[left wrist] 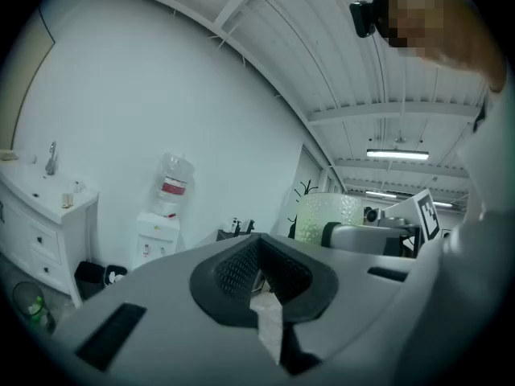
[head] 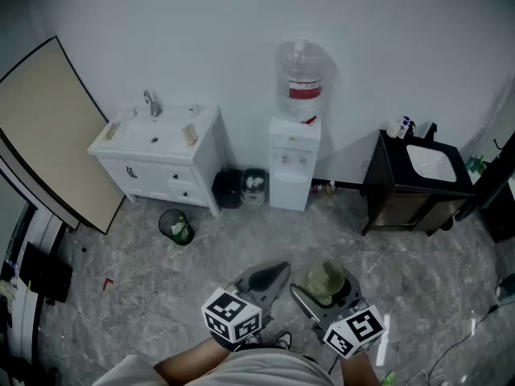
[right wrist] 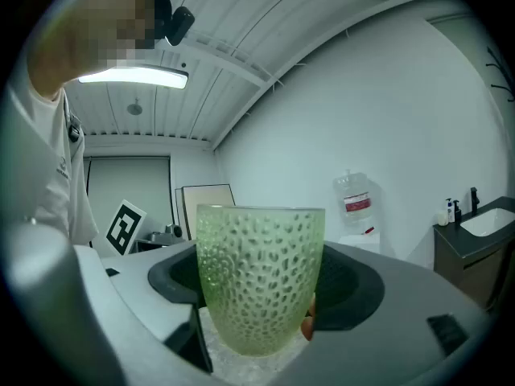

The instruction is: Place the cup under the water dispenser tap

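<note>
One pale green dimpled glass cup [right wrist: 259,288]: translucent, tumbler-shaped, slightly wider at the rim. It stands upright, clamped between the jaws of the right gripper [right wrist: 264,280], whose dark pads press on both its sides, and is carried clear of the grey marbled floor [head: 145,272].

One white floor-standing water dispenser [head: 293,167]: a narrow boxy cabinet with an inverted clear bottle [head: 302,77], red-labelled, on top. It stands back against the white wall [head: 217,39], well apart from the cup and ahead of it across the floor. The taps [head: 291,158] sit on the upper front panel and are too small to tell apart. The cup is not yet under them.
</note>
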Tool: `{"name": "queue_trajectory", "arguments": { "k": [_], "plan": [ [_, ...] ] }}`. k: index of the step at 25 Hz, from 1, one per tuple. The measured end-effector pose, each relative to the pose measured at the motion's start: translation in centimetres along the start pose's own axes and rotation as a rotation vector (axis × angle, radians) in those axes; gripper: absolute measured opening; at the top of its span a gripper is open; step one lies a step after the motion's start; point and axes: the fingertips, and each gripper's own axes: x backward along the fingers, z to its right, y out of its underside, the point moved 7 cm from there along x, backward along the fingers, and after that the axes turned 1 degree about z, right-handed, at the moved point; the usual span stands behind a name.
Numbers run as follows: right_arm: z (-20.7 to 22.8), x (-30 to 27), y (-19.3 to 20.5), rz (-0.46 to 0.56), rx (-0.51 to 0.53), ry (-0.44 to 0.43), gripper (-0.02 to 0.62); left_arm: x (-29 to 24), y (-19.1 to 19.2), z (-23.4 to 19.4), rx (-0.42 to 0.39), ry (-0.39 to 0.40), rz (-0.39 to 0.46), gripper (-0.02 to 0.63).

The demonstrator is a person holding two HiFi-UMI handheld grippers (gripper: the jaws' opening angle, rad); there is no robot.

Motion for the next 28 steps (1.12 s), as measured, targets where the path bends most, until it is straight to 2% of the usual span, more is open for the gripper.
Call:
{"name": "queue_trajectory", "arguments": {
  "k": [9, 16, 23, 28],
  "plan": [
    [1.3, 0.9, 0.1, 0.000, -0.003, -0.009, 0.367, -1.2, 0.5, 0.7, -0.002, -0.006, -0.005, 0.006],
    [3.5, 1.6, 0.0, 0.015, -0.011, -0.023, 0.367, -2.4, 0.8, 1.0, 0.016, 0.036, 0.020, 0.006],
    [6.2, 1.7, 0.0, 0.029, 0.003, -0.037, 0.367, -4.5, 1.3, 0.9, 0.008, -0.005, 0.017, 0.006],
    [8.0, -0.3, -0.3, 0.028, 0.004, -0.030, 0.367, -5.9, 0.6, -0.9, 0.001, -0.024, 0.021, 0.006]
  ]
}}
